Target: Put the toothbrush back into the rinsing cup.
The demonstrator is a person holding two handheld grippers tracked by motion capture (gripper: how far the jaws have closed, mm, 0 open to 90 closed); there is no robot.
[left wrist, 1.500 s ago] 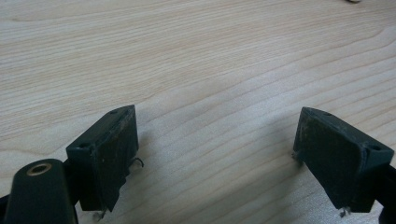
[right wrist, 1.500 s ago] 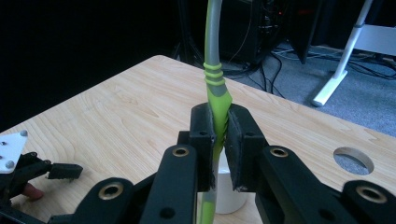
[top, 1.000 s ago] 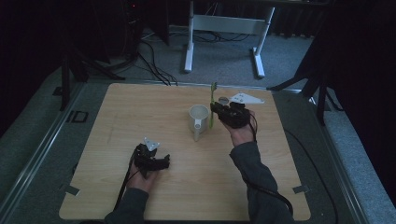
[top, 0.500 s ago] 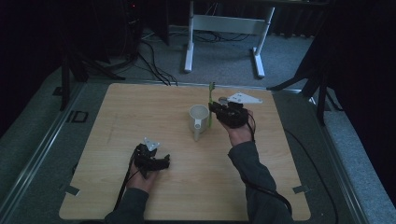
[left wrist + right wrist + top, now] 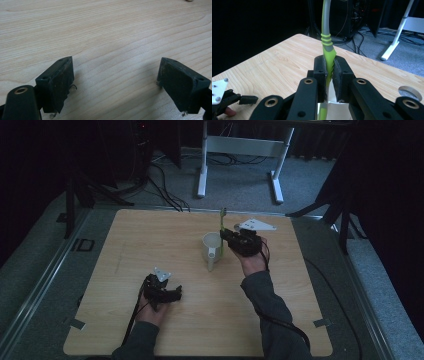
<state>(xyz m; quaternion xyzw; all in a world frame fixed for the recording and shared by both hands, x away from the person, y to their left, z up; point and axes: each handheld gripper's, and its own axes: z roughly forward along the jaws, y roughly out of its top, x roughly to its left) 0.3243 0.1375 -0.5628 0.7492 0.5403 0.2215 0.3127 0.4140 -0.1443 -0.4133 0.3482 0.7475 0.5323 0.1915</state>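
- No words, brand names, numbers or signs can be read on any surface in these views.
- The light wooden tabletop (image 5: 150, 245) carries wood grain alone, with no print or label.
- The white cup (image 5: 212, 244) and the green-and-grey handled tool (image 5: 327, 50) show no lettering.
- A small dark square outline (image 5: 82, 244) sits on the grey surround at the table's left edge; whether it holds any marking is too dim and small to tell.
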